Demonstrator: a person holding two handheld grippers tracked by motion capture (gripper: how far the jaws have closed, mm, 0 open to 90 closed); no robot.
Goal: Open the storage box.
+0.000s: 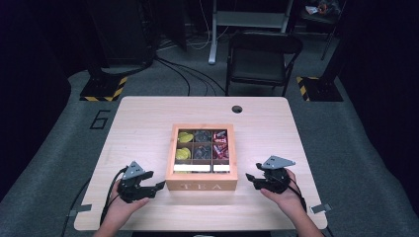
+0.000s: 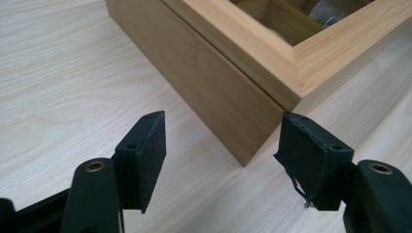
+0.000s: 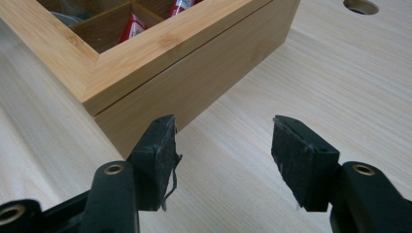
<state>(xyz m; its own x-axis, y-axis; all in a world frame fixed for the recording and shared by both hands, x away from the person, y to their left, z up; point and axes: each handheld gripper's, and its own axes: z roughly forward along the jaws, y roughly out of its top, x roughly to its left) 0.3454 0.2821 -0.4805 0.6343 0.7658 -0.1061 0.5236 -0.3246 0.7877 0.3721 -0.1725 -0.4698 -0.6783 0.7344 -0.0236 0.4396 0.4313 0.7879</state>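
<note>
High view alone shows the tea box (image 1: 201, 183) lettering; both tongs (image 1: 157, 186) (image 1: 250, 177) gape, empty, flanking it.

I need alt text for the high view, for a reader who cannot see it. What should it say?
A wooden tea box marked TEA stands at the middle of a light wooden table, its compartments holding yellow, dark and red packets. A person's hands hold the left gripper and right gripper on either side of the box, jaws open and pointing at it. Behind the table is a folding chair.
</note>
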